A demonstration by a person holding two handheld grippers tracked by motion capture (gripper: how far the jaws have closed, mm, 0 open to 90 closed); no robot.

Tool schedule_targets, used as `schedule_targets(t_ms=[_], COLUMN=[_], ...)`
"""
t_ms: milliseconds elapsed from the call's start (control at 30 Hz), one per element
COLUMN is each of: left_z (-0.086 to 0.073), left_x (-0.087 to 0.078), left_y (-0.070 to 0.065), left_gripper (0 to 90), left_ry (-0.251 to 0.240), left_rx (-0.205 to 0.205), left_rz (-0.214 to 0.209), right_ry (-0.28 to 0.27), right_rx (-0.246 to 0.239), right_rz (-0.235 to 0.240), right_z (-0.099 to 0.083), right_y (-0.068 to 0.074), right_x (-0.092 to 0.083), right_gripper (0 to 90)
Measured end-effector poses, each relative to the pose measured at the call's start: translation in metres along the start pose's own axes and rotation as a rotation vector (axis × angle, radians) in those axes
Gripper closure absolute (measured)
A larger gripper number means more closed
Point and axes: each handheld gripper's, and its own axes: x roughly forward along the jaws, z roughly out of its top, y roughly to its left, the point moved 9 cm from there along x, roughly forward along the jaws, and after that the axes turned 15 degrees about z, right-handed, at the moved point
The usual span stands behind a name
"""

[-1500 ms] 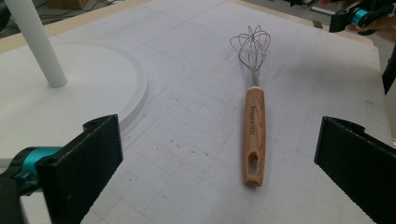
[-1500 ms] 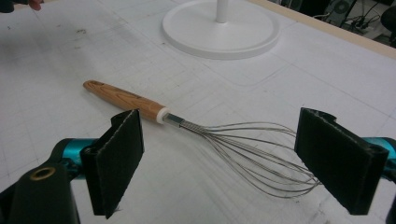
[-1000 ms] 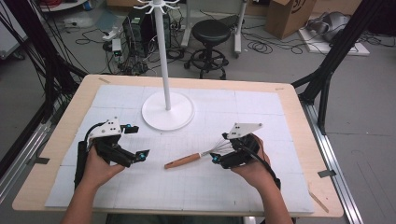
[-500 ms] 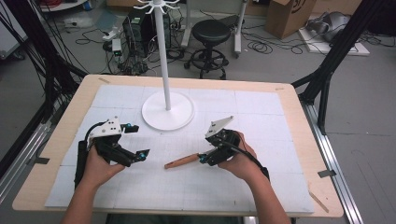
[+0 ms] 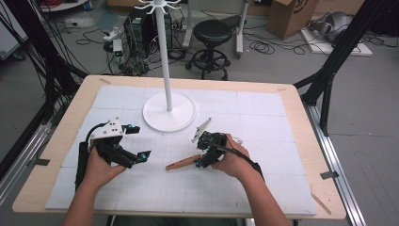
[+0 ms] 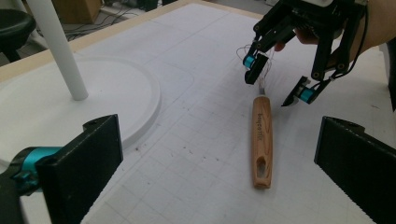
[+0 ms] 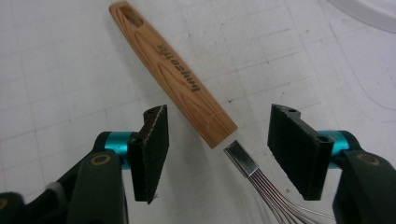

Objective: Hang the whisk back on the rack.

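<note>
A whisk with a light wooden handle (image 5: 181, 163) (image 6: 262, 135) (image 7: 180, 70) lies flat on the white gridded mat, its wire end toward the person's right hand. My right gripper (image 5: 202, 157) (image 6: 276, 84) (image 7: 222, 126) hangs over it, one jaw on each side of the spot where the handle meets the metal collar. Its jaws have just been closing with the whisk between them, and a gap remains on both sides, so the pads do not touch it. My left gripper (image 5: 140, 142) (image 6: 222, 140) rests open at the left, pointing at the handle's free end, with nothing between its fingers.
A white stand with a round base (image 5: 169, 113) (image 6: 70, 107) and a tall pole rises at the middle back of the table. The wooden table edge (image 5: 291, 94) frames the mat. A stool, boxes and cables lie on the floor beyond.
My right gripper has moved left and down over the whisk's handle end, and its jaws have narrowed around it. The left gripper and the whisk have stayed put.
</note>
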Motion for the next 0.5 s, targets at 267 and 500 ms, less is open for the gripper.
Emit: schedule_targets(t_ms=[267,500], left_z=[0.000,-0.001], left_x=[-0.001,0.001], left_y=[0.001,0.001], left_gripper=[1.6,1.6], left_ry=[-0.003,0.002], left_rx=[0.000,0.003], left_rz=[0.005,0.004], right_ry=[0.122,0.204], right_rx=[-0.036,-0.022], right_rz=[0.024,0.043], right_z=[0.005,-0.004], right_y=[-0.006,-0.006], right_x=[0.014,0.023], right_gripper=[44.3,49.1])
